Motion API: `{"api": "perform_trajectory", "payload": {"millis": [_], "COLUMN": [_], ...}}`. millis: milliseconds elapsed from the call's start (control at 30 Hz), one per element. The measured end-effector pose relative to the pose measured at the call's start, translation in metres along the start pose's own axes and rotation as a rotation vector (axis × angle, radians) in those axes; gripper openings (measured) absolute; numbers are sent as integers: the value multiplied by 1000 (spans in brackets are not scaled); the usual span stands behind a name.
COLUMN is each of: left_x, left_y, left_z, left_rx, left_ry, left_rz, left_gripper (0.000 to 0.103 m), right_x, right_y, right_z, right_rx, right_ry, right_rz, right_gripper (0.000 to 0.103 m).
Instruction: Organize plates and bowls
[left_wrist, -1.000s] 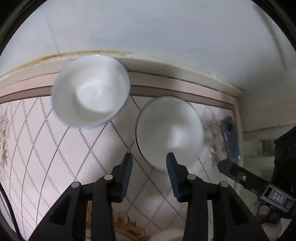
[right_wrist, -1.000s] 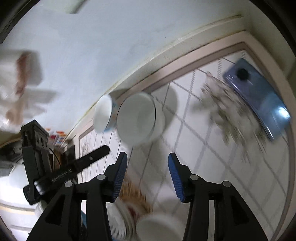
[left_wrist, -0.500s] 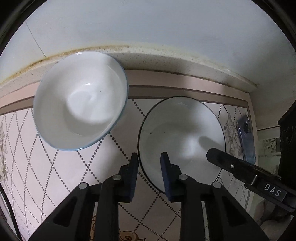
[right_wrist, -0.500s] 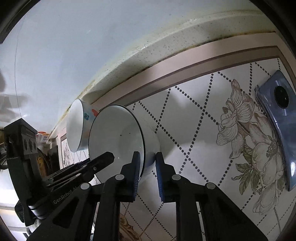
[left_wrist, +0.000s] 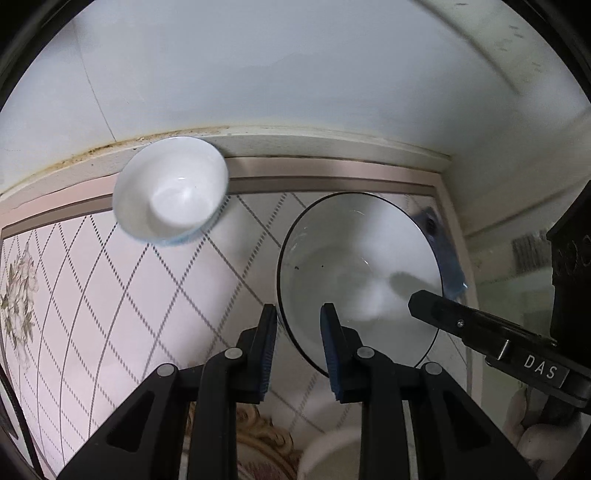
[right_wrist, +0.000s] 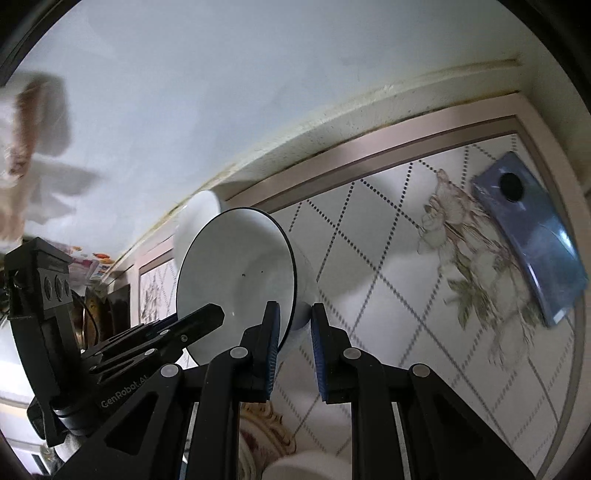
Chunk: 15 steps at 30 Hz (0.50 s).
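Observation:
A white bowl with a dark rim is held from both sides above the tiled counter. My left gripper is shut on its near-left rim. My right gripper is shut on its right rim; one right finger lies over the bowl's edge in the left wrist view. A smaller white bowl with a blue rim stands by the back wall, and shows behind the held bowl in the right wrist view.
A blue phone lies on the counter at the right, partly hidden behind the bowl in the left wrist view. More white dishes sit below the grippers. The wall runs close behind.
Both grippers closed on the dark-rimmed bowl and lifted it away from the wall; the small bowl and the phone now look farther off.

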<state>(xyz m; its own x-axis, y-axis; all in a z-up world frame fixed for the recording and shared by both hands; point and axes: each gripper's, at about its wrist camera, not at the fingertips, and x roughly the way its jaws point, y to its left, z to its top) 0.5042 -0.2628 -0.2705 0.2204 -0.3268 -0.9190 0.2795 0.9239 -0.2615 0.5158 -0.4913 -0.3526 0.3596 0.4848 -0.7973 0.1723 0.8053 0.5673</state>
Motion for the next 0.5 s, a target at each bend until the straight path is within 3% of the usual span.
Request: {"api": "perform_trajectory", "payload": {"millis": [333, 500], "left_x": [-47, -42], "left_y": [-25, -35], "left_z": [-83, -119], "left_rx": [71, 94], "left_ry": [3, 39], "left_rz": [-45, -44], "left_gripper": [22, 22], "right_x": [-68, -78], "right_y": [8, -1], "right_z": [-94, -145], "right_rx": [0, 25], "right_ry": [-40, -31], "right_rz": [-3, -10], "right_gripper": [19, 19]}}
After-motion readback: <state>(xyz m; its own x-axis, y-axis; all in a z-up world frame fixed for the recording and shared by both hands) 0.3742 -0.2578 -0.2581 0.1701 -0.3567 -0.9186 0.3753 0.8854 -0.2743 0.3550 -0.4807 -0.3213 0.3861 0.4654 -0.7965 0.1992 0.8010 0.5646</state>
